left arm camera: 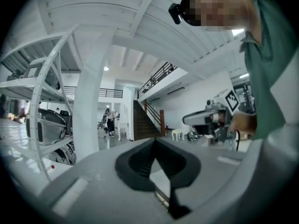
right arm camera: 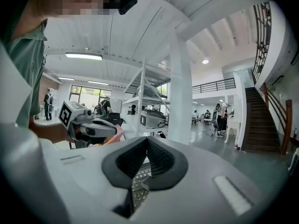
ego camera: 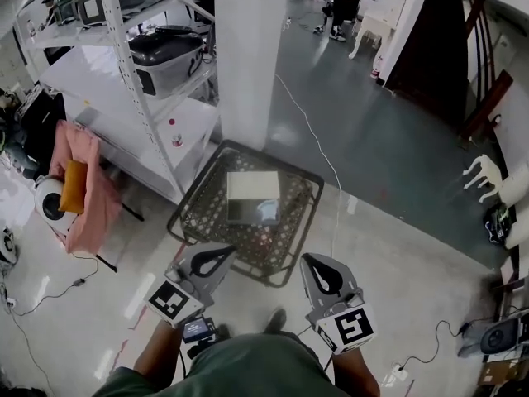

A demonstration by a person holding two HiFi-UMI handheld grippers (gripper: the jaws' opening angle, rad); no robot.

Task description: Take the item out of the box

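Note:
A low lattice table [ego camera: 207, 222] holds an open box [ego camera: 252, 187]: a white flap at the back, and a dark inside with a pale bluish item [ego camera: 269, 212]. My left gripper [ego camera: 225, 253] hovers just short of the table's near edge, shut with nothing in it. My right gripper [ego camera: 318, 263] hangs level with it at the right, also shut and empty. In the left gripper view the jaws [left arm camera: 155, 143] meet at their tips, with the right gripper [left arm camera: 210, 118] beyond. The right gripper view shows shut jaws [right arm camera: 147, 140] over the lattice table [right arm camera: 139, 181].
A white pillar [ego camera: 252, 56] stands just behind the table. White shelving [ego camera: 140, 73] with a grey case is at the back left. A pink chair [ego camera: 83, 184] is at the left. Cables cross the floor [ego camera: 50, 292]. People stand far off [ego camera: 343, 2].

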